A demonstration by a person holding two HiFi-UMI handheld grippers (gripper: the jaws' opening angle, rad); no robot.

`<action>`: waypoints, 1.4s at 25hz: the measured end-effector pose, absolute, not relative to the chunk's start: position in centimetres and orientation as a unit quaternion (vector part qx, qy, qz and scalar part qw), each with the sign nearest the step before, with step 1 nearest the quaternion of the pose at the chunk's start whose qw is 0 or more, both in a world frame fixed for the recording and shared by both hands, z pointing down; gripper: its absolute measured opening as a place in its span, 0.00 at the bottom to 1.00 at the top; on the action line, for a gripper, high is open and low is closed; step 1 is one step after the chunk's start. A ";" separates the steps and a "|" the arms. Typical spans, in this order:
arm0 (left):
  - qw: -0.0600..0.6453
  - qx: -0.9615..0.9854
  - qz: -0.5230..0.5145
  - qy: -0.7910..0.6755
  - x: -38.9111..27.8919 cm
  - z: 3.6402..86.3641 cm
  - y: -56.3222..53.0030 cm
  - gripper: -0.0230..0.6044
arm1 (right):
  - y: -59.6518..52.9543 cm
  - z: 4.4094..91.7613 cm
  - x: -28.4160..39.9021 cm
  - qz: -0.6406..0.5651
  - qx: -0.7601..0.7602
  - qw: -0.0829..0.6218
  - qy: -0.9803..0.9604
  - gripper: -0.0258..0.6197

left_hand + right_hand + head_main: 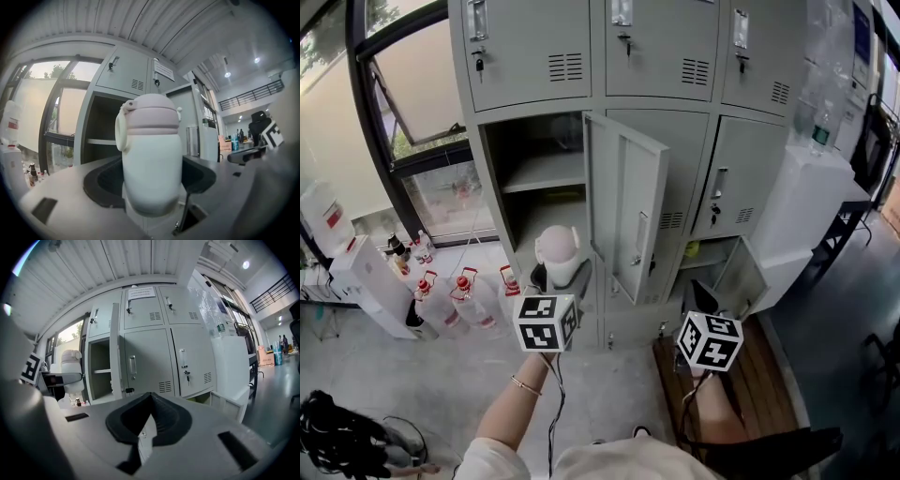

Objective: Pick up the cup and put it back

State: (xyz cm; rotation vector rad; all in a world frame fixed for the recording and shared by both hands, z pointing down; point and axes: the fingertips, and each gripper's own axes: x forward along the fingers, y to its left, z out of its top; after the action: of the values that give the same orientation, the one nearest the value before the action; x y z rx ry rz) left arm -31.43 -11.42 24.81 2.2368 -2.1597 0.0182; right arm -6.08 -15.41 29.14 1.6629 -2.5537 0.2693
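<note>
Before the open locker (542, 178), the left gripper (562, 279) is clamped on the white cup (558, 249), which is held upright in front of the locker's lower opening. Right of the locker's door, the right gripper (149, 420) has its jaws pressed together, holding nothing.

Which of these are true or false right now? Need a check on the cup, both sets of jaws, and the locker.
1. The left gripper has its jaws shut on the white lidded cup. True.
2. The right gripper holds a second cup. False: its jaws are together with nothing between them.
3. The locker door beside the cup is open. True.
4. The cup stands on the shelf inside the locker. False: the left gripper holds it in front of the open locker, off the shelf.
</note>
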 end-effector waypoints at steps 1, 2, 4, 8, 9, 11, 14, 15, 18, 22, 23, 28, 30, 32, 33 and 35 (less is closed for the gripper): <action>0.015 0.724 0.009 -0.690 -30.8 25.3 -11.0 0.58 | -15.3 29.2 -6.2 0.086 0.545 0.042 -0.833 0.03; 0.013 0.728 0.012 -0.685 -30.3 25.8 -10.6 0.58 | -15.1 29.3 -6.2 0.085 0.548 0.043 -0.831 0.03; 0.012 0.736 0.017 -0.676 -29.2 26.7 -9.9 0.58 | -14.8 29.5 -6.4 0.083 0.551 0.045 -0.829 0.03; 0.028 0.753 0.016 -0.657 -27.5 28.4 -9.1 0.58 | -14.0 30.0 -6.5 0.085 0.555 0.050 -0.826 0.03; 0.032 0.757 0.015 -0.652 -27.2 28.7 -8.9 0.58 | -13.8 30.1 -6.5 0.085 0.557 0.050 -0.825 0.03; 0.036 0.763 0.013 -0.645 -26.7 29.2 -8.7 0.58 | -13.5 30.1 -6.3 0.085 0.561 0.051 -0.822 0.03; 0.030 0.771 0.013 -0.636 -26.1 29.3 -8.2 0.58 | -13.2 30.1 -6.1 0.083 0.567 0.053 -0.818 0.03; 0.026 0.773 0.014 -0.633 -25.8 29.4 -8.1 0.58 | -13.1 30.1 -5.9 0.083 0.569 0.053 -0.816 0.03; 0.019 0.782 0.016 -0.622 -25.1 29.5 -7.8 0.58 | -12.8 30.3 -5.6 0.084 0.575 0.054 -0.812 0.03; 0.025 0.795 0.018 -0.606 -23.8 30.0 -7.7 0.58 | -12.5 30.6 -5.3 0.085 0.581 0.057 -0.808 0.03; 0.026 0.798 0.018 -0.602 -23.4 30.2 -7.8 0.58 | -12.4 30.7 -5.1 0.086 0.583 0.057 -0.806 0.03; 0.031 0.817 0.020 -0.576 -20.9 30.9 -8.0 0.58 | -12.0 31.0 -3.2 0.090 0.599 0.058 -0.794 0.03; 0.031 0.825 0.021 -0.565 -19.7 31.1 -8.0 0.58 | -11.7 31.2 -2.3 0.091 0.607 0.059 -0.787 0.03; 0.031 0.833 0.021 -0.552 -18.5 31.2 -7.9 0.59 | -11.4 31.4 -1.2 0.094 0.615 0.060 -0.780 0.03; 0.033 0.838 0.021 -0.545 -17.7 31.2 -7.9 0.58 | -11.3 31.6 -0.6 0.095 0.620 0.061 -0.777 0.03; 0.035 0.848 0.017 -0.529 -16.2 31.1 -8.0 0.58 | -11.1 31.8 0.6 0.098 0.629 0.061 -0.768 0.03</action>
State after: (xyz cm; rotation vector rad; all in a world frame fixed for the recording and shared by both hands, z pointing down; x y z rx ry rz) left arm -16.19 -8.01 31.07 2.6053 -1.6249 0.0521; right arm 0.64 -11.09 31.79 1.9040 -2.3243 0.2965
